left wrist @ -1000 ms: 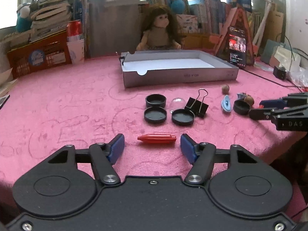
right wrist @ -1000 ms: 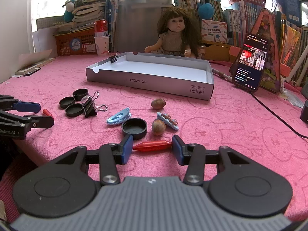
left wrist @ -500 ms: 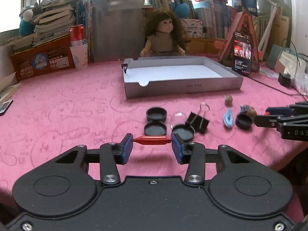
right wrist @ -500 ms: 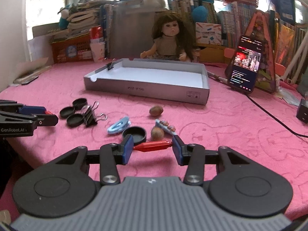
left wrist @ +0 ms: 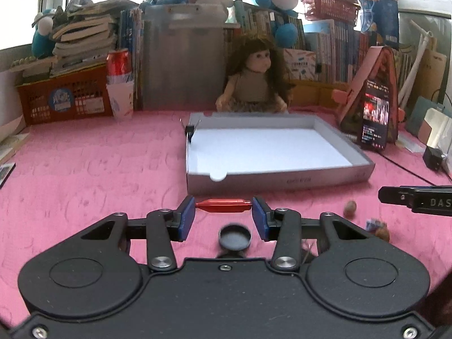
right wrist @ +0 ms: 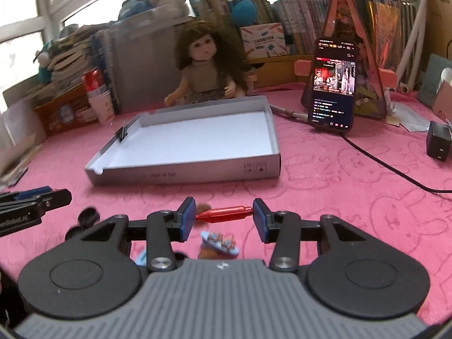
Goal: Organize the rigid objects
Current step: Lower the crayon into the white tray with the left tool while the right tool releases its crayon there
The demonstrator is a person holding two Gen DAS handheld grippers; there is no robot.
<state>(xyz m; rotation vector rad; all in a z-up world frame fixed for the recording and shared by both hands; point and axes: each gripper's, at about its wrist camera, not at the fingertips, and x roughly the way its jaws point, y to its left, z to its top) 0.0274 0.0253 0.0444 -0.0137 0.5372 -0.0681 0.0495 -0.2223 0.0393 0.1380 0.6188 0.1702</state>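
Your left hand-held gripper (left wrist: 223, 211) clamps a red plastic pointed capsule (left wrist: 223, 205) end to end between its blue pads (left wrist: 186, 218), crosswise, lifted above the pink embossed cloth surface (left wrist: 93, 175). Just under and behind those fingers a round black shallow cap (left wrist: 235, 236) lies on the cloth. Off to the right sit a small brown nut (left wrist: 351, 207) and a patterned hair clip (left wrist: 375, 224) touching another brown nut, blurred.

Your right hand-held gripper (right wrist: 224, 214) holds a second red pointed capsule (right wrist: 224, 213) the same way, slightly tilted, its right tip up. Below its fingers a blue decorated hair clip (right wrist: 219, 243) lies on the cloth; black caps (right wrist: 89, 216) are blurred at the left beside your other gripper's tip.

Further out, the grey shallow cardboard box lid with white inside (left wrist: 282, 179) sits open-side-up, just beyond both capsules. A black binder clip (right wrist: 122, 135) grips its left wall.

Behind the lid: a brown-haired doll (right wrist: 204, 70) sitting, a smartphone with lit screen (right wrist: 333, 84) leaning on a triangular stand to the right, a red soda can (left wrist: 118, 63) above a paper cup to the left, and books and plush toys along the back.
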